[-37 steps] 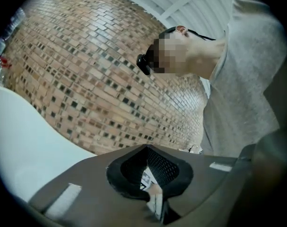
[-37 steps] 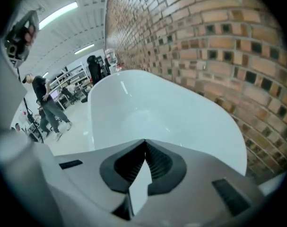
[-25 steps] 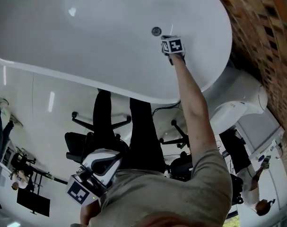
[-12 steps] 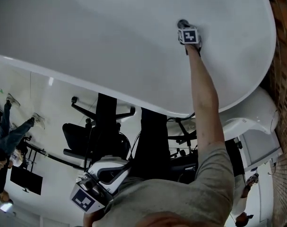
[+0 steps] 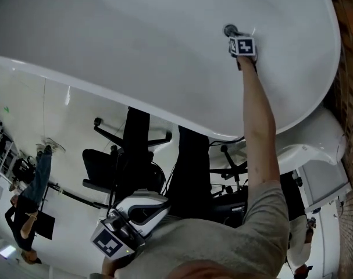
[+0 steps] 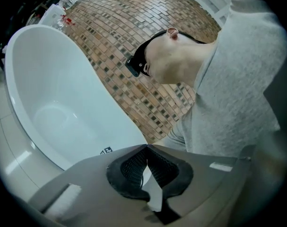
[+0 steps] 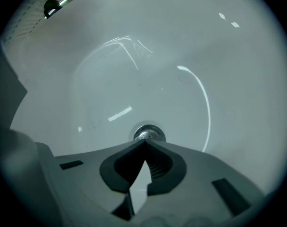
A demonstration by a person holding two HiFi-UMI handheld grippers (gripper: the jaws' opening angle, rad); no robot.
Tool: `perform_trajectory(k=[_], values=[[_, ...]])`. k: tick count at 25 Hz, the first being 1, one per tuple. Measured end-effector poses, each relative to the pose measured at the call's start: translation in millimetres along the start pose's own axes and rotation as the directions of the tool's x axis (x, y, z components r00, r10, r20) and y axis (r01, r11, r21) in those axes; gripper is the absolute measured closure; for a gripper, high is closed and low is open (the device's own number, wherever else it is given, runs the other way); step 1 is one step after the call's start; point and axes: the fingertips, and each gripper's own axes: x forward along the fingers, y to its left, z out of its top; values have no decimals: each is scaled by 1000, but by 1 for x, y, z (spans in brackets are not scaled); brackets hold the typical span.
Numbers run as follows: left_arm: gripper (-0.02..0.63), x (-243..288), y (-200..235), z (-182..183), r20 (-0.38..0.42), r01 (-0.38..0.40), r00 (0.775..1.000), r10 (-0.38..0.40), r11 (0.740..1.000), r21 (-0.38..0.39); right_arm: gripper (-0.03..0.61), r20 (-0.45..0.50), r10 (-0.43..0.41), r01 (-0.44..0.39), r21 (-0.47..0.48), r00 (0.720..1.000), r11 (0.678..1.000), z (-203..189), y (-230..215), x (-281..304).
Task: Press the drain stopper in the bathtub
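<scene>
Right gripper (image 5: 235,36) nearer drain stopper (image 5: 229,30)

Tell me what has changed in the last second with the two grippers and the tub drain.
The right gripper closed in on the drain stopper in the bathtub: a second ago it stood off to one side, now its shut tips sit at the stopper's near edge. Contact can't be told. Nothing grasped. The left gripper stayed low by the person's body, shut and empty.

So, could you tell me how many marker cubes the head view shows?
2. One cube on the right gripper, beside the drain stopper; the other on the left gripper, low by the person's chest. None looks hidden.
</scene>
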Motion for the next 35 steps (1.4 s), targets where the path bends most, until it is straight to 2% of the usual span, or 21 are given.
perform_trajectory(k=[2,4,6,8,10,11,12,13,16,18,19,21,22,25,27,28,29,31,33,35], values=[[620,-9,-16,17,25,42,999,-43,998,47,577,35,12,-11,-31,999,999,6,7,-44],[620,-22,-36,39,54,95,994,-100,991,93,577,144,20,-15,-31,989,999,19,13,-112],[620,-42,-59,64,71,148,985,-160,977,152,577,310,15,-30,42,951,999,35,22,-206],[620,-66,-80,88,81,196,973,-218,955,222,577,496,4,-111,186,868,976,41,33,-311],[620,-91,-98,112,90,238,957,-277,922,306,578,650,-17,-252,319,760,914,26,49,-406],[620,-104,-106,126,96,259,946,-310,899,353,577,704,-31,-311,352,709,883,16,66,-455],[620,-117,-115,139,99,281,933,-346,872,401,577,746,-46,-347,361,664,865,6,89,-504],[620,-131,-123,153,101,300,919,-380,843,447,577,780,-58,-362,353,623,862,-4,114,-552],[620,-171,-152,196,116,333,878,-465,765,551,578,852,-94,-341,305,515,889,-33,195,-682],[620,-188,-174,220,120,372,833,-539,709,599,578,886,-155,-318,313,438,895,-57,239,-754],[620,-193,-186,231,112,401,803,-585,670,625,578,902,-202,-305,329,382,894,-69,257,-787],[620,-201,-211,251,87,448,735,-672,578,682,578,926,-287,-283,351,244,893,-86,288,-847],[620,-208,-227,259,80,462,704,-705,541,703,578,934,-308,-275,349,180,896,-92,303,-874],[620,-235,-275,266,82,491,628,-774,475,730,578,958,-285,-241,284,32,928,-99,345,-941],[620,-245,-301,264,71,503,583,-809,428,751,578,972,-222,-169,207,-73,964,-88,361,-981],[620,-249,-311,261,63,504,568,-821,407,762,578,977,-179,-112,166,-116,980,-81,369,-1001],[620,-253,-319,255,55,504,559,-827,392,770,578,981,-132,-44,127,-145,991,-76,378,-1020],[620,-259,-328,238,49,502,563,-825,388,773,578,985,-38,96,55,-168,994,-73,399,-1055],[620,-259,-335,227,71,495,577,-814,417,762,578,983,39,199,-2,-180,980,-80,417,-1085],[620,-257,-345,225,88,491,575,-813,429,758,578,970,87,252,-28,-227,967,-89,426,-1113]])
